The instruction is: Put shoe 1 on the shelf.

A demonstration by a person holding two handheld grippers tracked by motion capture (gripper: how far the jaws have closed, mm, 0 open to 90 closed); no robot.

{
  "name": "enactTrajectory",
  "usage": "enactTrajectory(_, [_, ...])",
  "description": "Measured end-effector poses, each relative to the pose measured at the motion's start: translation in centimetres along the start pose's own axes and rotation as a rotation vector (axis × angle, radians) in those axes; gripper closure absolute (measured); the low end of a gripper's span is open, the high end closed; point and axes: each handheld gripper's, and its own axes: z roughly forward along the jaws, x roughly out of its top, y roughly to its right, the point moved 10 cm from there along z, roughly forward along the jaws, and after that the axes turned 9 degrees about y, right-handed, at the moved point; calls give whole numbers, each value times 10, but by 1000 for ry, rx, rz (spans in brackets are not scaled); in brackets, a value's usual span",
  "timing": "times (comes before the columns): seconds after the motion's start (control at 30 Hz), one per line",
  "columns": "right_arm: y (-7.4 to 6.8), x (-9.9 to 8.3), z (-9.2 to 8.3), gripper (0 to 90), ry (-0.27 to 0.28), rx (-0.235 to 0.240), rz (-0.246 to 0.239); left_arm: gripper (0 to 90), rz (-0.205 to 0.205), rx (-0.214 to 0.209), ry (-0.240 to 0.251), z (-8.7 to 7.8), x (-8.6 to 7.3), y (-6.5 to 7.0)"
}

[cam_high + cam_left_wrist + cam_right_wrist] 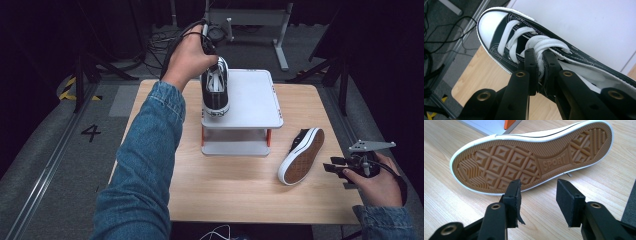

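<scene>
A black canvas shoe with white laces and a white toe cap (pixel 215 87) (pixel 524 47) stands upright on the left part of the grey rack's top shelf (pixel 250 95). My left gripper (pixel 209 47) (pixel 539 66) is shut on its tongue and laces at the top of the shoe. A second matching shoe (pixel 302 155) (pixel 531 157) lies on its side on the table right of the rack, its tan sole facing my right gripper. That right gripper (pixel 336 164) (pixel 537 200) hovers just short of the sole, open, with nothing between its jaws.
The two-tier grey rack has orange posts (pixel 268 137) and a bare lower shelf (pixel 235 148). It stands at the middle back of the wooden table (pixel 230 195). Cables (pixel 165 40) and a metal stand's legs (pixel 280 50) lie on the floor beyond the table.
</scene>
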Motion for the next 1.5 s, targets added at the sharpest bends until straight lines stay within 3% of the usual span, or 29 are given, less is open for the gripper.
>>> enactTrajectory(0.27, [4,-1,-1,564,4,-1,5,846,32,-16,-14,18,13,8])
enactTrajectory(0.47, [1,0,3,565,4,10,-3,845,45,31,-21,26,16,8])
enactTrajectory(0.63, [0,1,3,565,6,10,-7,844,62,48,-56,32,14,9])
enactTrajectory(0.83, [-1,1,4,565,1,12,-9,844,83,52,-45,35,16,10])
enactTrajectory(0.97, [-1,1,4,565,2,13,-10,841,95,36,-50,39,16,15])
enactTrajectory(1.1, [-1,0,4,565,0,12,-10,831,95,-16,-44,45,15,22])
enactTrajectory(1.13, [-1,0,4,565,0,12,-10,817,84,-26,-43,47,14,24])
enactTrajectory(1.2, [-1,1,4,565,1,14,-11,761,75,-8,-28,46,14,21])
enactTrajectory(1.3, [-2,1,5,565,0,15,-11,579,36,-3,-11,41,12,19])
enactTrajectory(1.4, [-2,1,6,565,-6,15,-12,457,6,-8,42,26,13,18])
enactTrajectory(1.5, [-3,1,8,563,-9,18,-12,376,-34,-17,60,11,5,23])
